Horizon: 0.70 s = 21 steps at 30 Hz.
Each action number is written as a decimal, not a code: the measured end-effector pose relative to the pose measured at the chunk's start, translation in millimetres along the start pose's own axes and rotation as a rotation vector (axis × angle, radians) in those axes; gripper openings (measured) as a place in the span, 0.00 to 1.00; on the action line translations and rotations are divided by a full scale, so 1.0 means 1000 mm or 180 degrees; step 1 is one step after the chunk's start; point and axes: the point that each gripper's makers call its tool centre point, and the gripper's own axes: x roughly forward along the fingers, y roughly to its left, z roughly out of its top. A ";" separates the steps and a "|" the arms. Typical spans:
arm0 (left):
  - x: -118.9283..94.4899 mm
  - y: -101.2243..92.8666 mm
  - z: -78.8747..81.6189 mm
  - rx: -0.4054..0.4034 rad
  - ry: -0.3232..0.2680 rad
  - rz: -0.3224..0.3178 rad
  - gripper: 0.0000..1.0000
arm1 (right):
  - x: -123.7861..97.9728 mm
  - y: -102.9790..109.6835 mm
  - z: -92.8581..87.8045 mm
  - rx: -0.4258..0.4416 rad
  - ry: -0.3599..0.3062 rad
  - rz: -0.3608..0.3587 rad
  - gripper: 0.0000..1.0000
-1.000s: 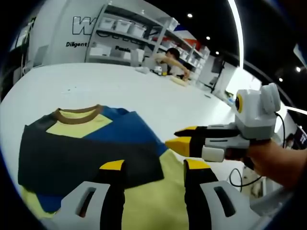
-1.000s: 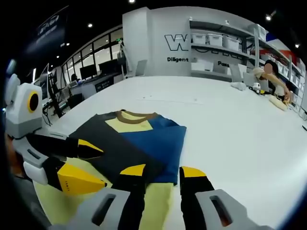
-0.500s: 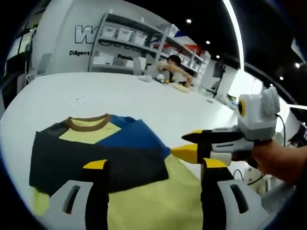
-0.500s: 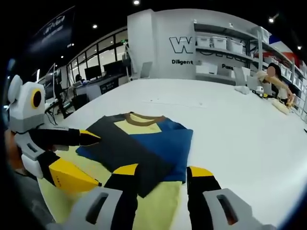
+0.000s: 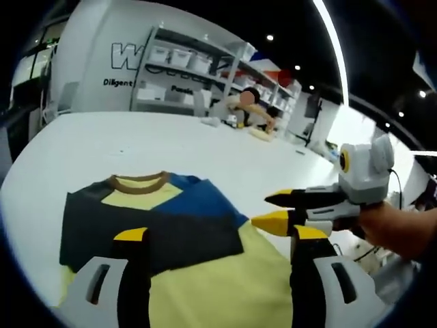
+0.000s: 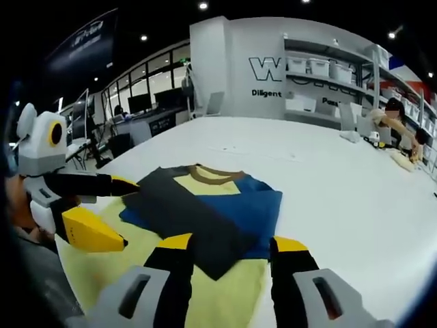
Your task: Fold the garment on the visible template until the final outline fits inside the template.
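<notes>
A folded T-shirt (image 5: 157, 219) with dark grey, blue and yellow panels and a brown collar lies flat on the white table (image 5: 225, 147). A pale yellow sheet (image 5: 218, 287) spreads under its near part, wider than the shirt. My left gripper (image 5: 220, 234) is open just above that sheet, nothing between its jaws. From the right, the right gripper (image 5: 263, 210) reaches in beside the shirt's near right corner, also open. In the right gripper view the shirt (image 6: 205, 212) lies ahead; my right gripper (image 6: 232, 242) is open over the yellow sheet (image 6: 102, 266). The left gripper (image 6: 126, 212) is open at the shirt's left edge.
The table (image 6: 341, 198) stretches far beyond the shirt. A person (image 5: 249, 106) works at its far end, with small items near them. Shelves with white bins (image 5: 184, 65) line the back wall. Desks with monitors (image 6: 140, 106) stand off to the left.
Both cameras have drawn back from the shirt and risen a little. The left gripper's jaws have spread wider, the right's slightly. The shirt lies as before.
</notes>
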 end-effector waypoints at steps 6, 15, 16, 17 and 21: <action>-0.022 0.012 0.002 -0.0025 -0.0051 0.0055 0.78 | -0.008 0.006 0.002 -0.0020 -0.0032 0.0036 0.52; -0.060 0.030 -0.002 -0.0150 -0.0124 0.0127 0.78 | -0.021 0.010 0.001 0.0023 -0.0047 0.0066 0.60; -0.065 0.032 -0.003 -0.0166 -0.0126 0.0140 0.78 | -0.022 0.012 0.000 0.0027 -0.0037 0.0074 0.60; -0.070 0.034 -0.003 -0.0182 -0.0142 0.0146 0.78 | -0.023 0.013 -0.001 0.0025 -0.0031 0.0080 0.61; -0.081 0.039 -0.003 -0.0206 -0.0179 0.0186 0.78 | -0.027 0.019 -0.001 0.0031 -0.0010 0.0117 0.66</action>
